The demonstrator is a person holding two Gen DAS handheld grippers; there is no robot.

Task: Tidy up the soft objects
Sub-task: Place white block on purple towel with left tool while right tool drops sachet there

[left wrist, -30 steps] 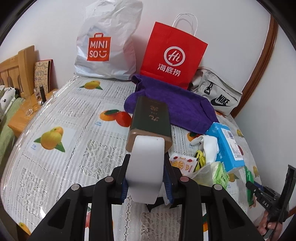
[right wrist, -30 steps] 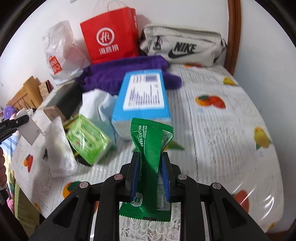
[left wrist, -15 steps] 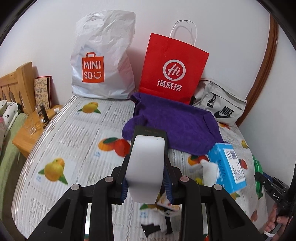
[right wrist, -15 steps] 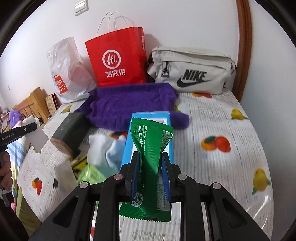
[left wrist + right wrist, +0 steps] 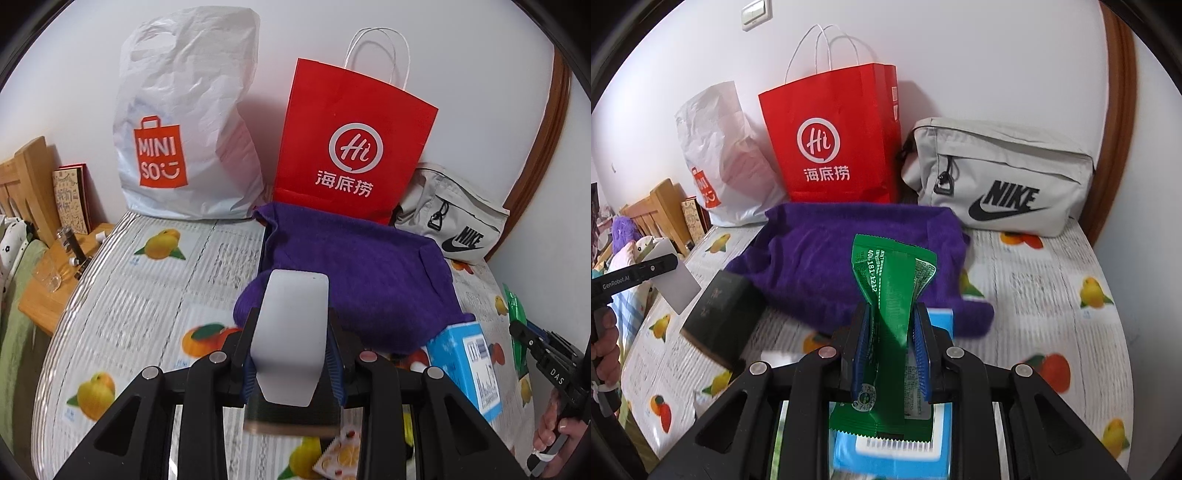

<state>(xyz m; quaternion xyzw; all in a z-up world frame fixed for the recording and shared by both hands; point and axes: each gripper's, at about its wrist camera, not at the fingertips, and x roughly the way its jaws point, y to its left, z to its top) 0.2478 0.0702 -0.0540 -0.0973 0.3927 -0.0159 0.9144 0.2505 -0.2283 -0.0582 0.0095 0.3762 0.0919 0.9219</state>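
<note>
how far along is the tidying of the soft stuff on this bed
Early, by the look of it. Nothing shows as put away. In hand: the left gripper is shut on a white pack, the right gripper on a green packet. Left: the blue tissue box and purple towel lie loose on the bed.

Blue box (image 5: pixel 886 458) mostly hidden behind green packet (image 5: pixel 890 295); lower edge blurred.

Purple towel (image 5: pixel 354 273) mid-bed. Red paper bag (image 5: pixel 351 147), white logo, far centre. White plastic bag (image 5: pixel 184 122) with orange logo, far left. Grey pouch (image 5: pixel 997 173), black logo, far right. Green packet (image 5: pixel 890 295); blue box (image 5: pixel 465 362). Bedcover (image 5: pixel 129 295): white, orange-and-yellow fruit print.
</note>
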